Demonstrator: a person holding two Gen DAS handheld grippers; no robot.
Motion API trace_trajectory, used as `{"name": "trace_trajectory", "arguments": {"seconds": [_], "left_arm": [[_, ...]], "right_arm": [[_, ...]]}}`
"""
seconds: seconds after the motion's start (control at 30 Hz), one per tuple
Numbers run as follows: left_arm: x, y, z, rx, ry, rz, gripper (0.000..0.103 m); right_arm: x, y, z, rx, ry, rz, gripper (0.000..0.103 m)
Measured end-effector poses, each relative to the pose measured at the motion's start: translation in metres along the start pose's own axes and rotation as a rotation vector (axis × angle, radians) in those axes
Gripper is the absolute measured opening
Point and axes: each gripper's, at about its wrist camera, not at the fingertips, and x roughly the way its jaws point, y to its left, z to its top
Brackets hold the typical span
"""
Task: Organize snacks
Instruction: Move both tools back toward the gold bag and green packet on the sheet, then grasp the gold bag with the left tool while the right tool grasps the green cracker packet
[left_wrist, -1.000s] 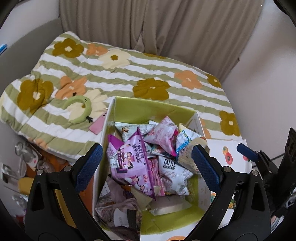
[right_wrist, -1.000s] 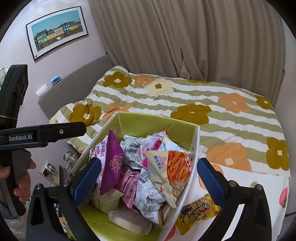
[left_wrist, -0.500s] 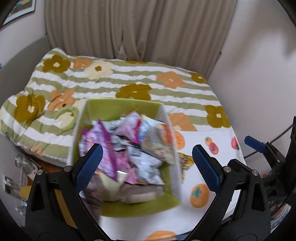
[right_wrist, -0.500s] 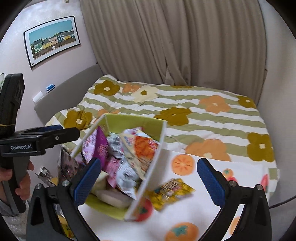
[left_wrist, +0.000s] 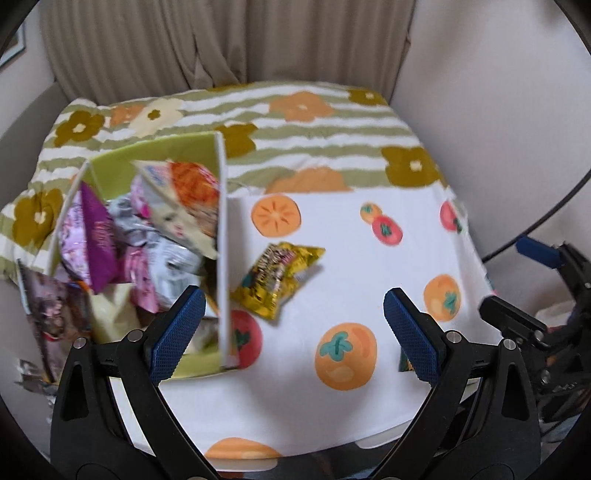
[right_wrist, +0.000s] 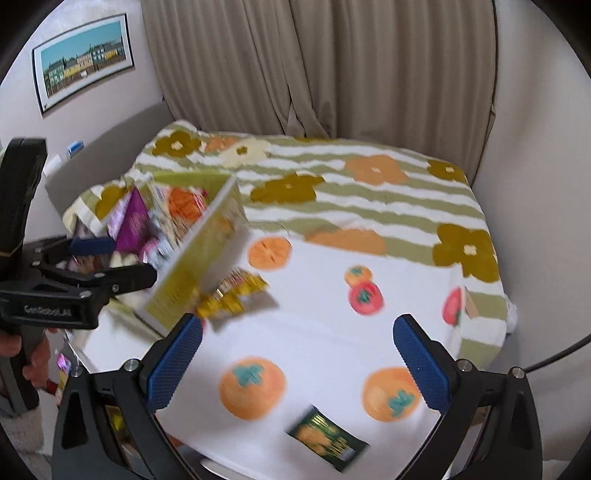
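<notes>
Left wrist footage showed the left gripper (left_wrist: 295, 332) with its blue-padded jaws spread wide and nothing between them, hovering above a white tablecloth (left_wrist: 332, 398) printed with orange persimmons. At the left of that cloth stood a green-lined snack box (left_wrist: 220, 258) with white walls, crammed with packets: a purple bag (left_wrist: 98, 240), an orange-and-cream chip bag (left_wrist: 188, 199), plus pink and silver wrappers. Just to the right of the box's near wall lay a yellow snack packet (left_wrist: 279, 277), flat on the cloth and close to the wall, though motion blur made it hard to say whether they touched. Beyond the cloth, farther away, spread a green-striped floral blanket (left_wrist: 325, 125), with beige curtains (left_wrist: 221, 40) behind it. The right gripper (right_wrist: 299, 365) was likewise released, its jaws wide apart and empty over the near part of the cloth. From the right wrist camera, a small dark green packet (right_wrist: 327, 437) lay on the cloth near the front edge, well apart from the box and the yellow packet. At the left of that view a person's hand (right_wrist: 22, 358) gripped the handle of the left gripper beside the box. A framed picture (right_wrist: 83, 61) of coloured houses hung on the far left wall. At the right edge of the left wrist view, part of the right gripper's black body with a blue pad was visible.
</notes>
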Motion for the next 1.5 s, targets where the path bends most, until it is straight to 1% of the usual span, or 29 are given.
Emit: {"name": "trace_trajectory", "arguments": {"seconds": [0.13,0.27,0.47,0.57,0.63,0.77,0.83,0.93,1.13,1.3,1.37,1.43,1.47,1.5], "left_arm": [[0.033,-0.022,-0.004,0.050,0.035,0.056,0.097],[0.073,-0.039,-0.010,0.125,0.064,0.148,0.097],[0.132,-0.068,-0.016,0.295,0.098,0.325,0.097],[0.158,-0.070,-0.016,0.334,0.133,0.396,0.097],[0.171,-0.067,-0.015,0.336,0.156,0.424,0.097],[0.189,-0.061,-0.012,0.330,0.192,0.445,0.095],[0.198,-0.060,-0.009,0.335,0.208,0.455,0.088],[0.208,-0.057,-0.006,0.329,0.232,0.457,0.084],[0.214,-0.053,0.000,0.304,0.243,0.448,0.083],[0.214,-0.047,0.003,0.278,0.256,0.408,0.081],[0.213,-0.044,0.003,0.273,0.269,0.396,0.077],[0.212,-0.043,0.003,0.279,0.275,0.389,0.068],[0.211,-0.042,0.002,0.284,0.277,0.387,0.066],[0.210,-0.041,0.002,0.290,0.278,0.387,0.060]], "right_arm": [[0.014,-0.023,-0.028,-0.013,0.065,0.008,0.103],[0.033,-0.034,-0.054,-0.048,0.129,0.026,0.103],[0.062,-0.040,-0.086,-0.115,0.212,0.070,0.103],[0.074,-0.041,-0.096,-0.143,0.243,0.085,0.103],[0.079,-0.042,-0.100,-0.162,0.260,0.083,0.103],[0.088,-0.047,-0.107,-0.189,0.283,0.091,0.103],[0.093,-0.048,-0.109,-0.196,0.296,0.102,0.103],[0.099,-0.046,-0.114,-0.222,0.314,0.113,0.103],[0.104,-0.038,-0.121,-0.329,0.340,0.082,0.103],[0.108,-0.036,-0.125,-0.353,0.359,0.084,0.103],[0.110,-0.035,-0.126,-0.353,0.365,0.082,0.103],[0.111,-0.035,-0.126,-0.352,0.367,0.083,0.103],[0.111,-0.035,-0.127,-0.351,0.366,0.085,0.103],[0.111,-0.035,-0.127,-0.350,0.367,0.087,0.103]]}}
